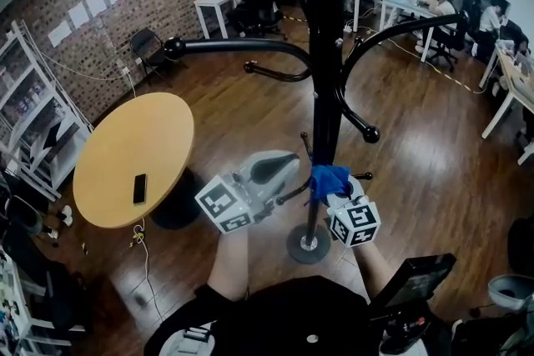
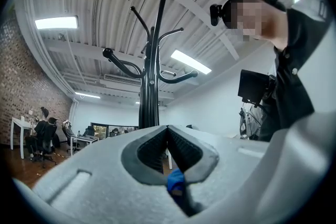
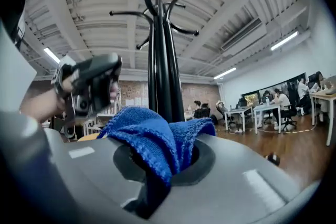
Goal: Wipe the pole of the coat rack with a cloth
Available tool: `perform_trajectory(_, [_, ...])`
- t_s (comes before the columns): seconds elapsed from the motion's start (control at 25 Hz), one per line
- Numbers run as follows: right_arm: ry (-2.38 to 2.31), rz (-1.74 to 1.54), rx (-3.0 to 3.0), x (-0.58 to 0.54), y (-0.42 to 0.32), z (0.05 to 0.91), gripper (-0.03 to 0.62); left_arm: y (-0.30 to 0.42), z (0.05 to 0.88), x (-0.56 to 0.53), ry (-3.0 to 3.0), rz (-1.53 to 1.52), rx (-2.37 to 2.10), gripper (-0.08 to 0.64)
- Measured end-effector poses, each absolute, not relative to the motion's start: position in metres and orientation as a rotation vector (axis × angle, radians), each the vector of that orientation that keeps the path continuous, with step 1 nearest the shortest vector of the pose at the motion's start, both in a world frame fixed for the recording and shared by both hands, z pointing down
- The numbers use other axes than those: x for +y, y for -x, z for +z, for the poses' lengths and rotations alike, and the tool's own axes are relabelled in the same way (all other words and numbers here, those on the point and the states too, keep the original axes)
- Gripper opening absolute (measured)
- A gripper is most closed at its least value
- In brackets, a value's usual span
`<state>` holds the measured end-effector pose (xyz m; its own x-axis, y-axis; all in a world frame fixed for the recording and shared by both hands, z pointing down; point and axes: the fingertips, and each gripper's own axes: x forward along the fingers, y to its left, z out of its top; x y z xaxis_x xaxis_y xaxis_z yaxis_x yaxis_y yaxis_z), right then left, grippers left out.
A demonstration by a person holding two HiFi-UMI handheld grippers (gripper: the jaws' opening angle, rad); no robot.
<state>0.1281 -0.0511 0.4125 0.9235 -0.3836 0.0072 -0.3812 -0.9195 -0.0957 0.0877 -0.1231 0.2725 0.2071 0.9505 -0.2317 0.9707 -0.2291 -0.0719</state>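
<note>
The black coat rack pole [image 1: 326, 87] rises from a round base [image 1: 309, 244] just in front of me. My right gripper [image 1: 332, 189] is shut on a blue cloth [image 1: 328, 178], which is bunched up against the lower pole. In the right gripper view the cloth [image 3: 157, 139] spills out of the jaws with the pole [image 3: 160, 76] right behind it. My left gripper [image 1: 288, 164] is shut and hovers just left of the pole, apart from it. In its own view the pole [image 2: 149, 86] stands ahead of the left gripper [image 2: 168, 132], and a small blue bit shows deep between the jaws.
A round wooden table [image 1: 108, 179] with a phone [image 1: 139, 188] on it stands to the left. Curved hook arms [image 1: 242, 47] jut from the pole at both sides. Desks with seated people [image 1: 425, 4] fill the back, and white shelving [image 1: 33, 121] lines the left wall.
</note>
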Motion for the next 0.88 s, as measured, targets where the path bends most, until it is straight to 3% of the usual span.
perform_trajectory(0.16, [2.985, -0.281, 0.581, -0.05, -0.131, 0.48, 0.038, -0.086, 0.273, -0.121, -2.363, -0.346, 1.908, -0.003])
perform_trajectory(0.28, [2.976, -0.335, 0.568, -0.05, -0.131, 0.484, 0.038, -0.085, 0.272, -0.121, -2.362, -0.344, 1.911, -0.003])
perform_trajectory(0.4, [2.927, -0.151, 0.565, -0.051, -0.128, 0.429, 0.038, -0.087, 0.274, -0.122, -2.368, -0.336, 1.907, -0.003])
perform_trajectory(0.68, [2.908, 0.479, 0.618, -0.051, -0.118, 0.204, 0.038, -0.083, 0.274, -0.122, -2.363, -0.333, 1.915, -0.003])
perform_trajectory(0.88, [2.919, 0.603, 0.625, -0.054, -0.114, 0.176, 0.037, -0.081, 0.279, -0.123, -2.365, -0.325, 1.912, -0.003])
